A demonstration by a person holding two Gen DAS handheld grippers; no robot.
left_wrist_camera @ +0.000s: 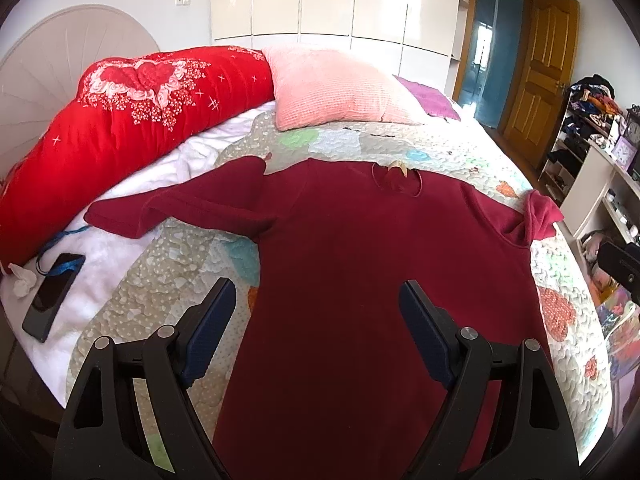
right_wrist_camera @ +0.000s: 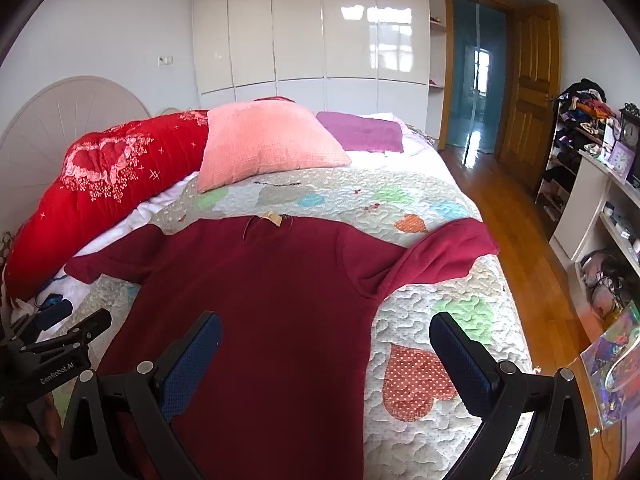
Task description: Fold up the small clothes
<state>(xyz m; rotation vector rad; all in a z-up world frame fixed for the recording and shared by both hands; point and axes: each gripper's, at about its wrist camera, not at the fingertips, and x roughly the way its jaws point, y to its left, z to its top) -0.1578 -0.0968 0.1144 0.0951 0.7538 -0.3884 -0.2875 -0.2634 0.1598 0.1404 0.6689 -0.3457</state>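
Observation:
A dark red long-sleeved top (left_wrist_camera: 360, 264) lies flat on the quilted bedspread (left_wrist_camera: 460, 152), neck away from me, its label showing at the collar. Its left sleeve (left_wrist_camera: 168, 208) stretches out to the left and its right sleeve (right_wrist_camera: 444, 252) is bunched near the bed's right edge. My left gripper (left_wrist_camera: 318, 308) is open and empty above the top's lower body. My right gripper (right_wrist_camera: 326, 344) is open and empty above the top's lower right side (right_wrist_camera: 280, 320). The left gripper's body also shows at the left of the right wrist view (right_wrist_camera: 60, 344).
A red quilt (left_wrist_camera: 120, 120) and a pink pillow (left_wrist_camera: 336, 88) lie at the head of the bed. A black phone (left_wrist_camera: 52, 296) and a crumpled tissue lie on the white sheet at left. Wooden floor (right_wrist_camera: 516, 232), shelves (right_wrist_camera: 600, 208) and a door stand to the right.

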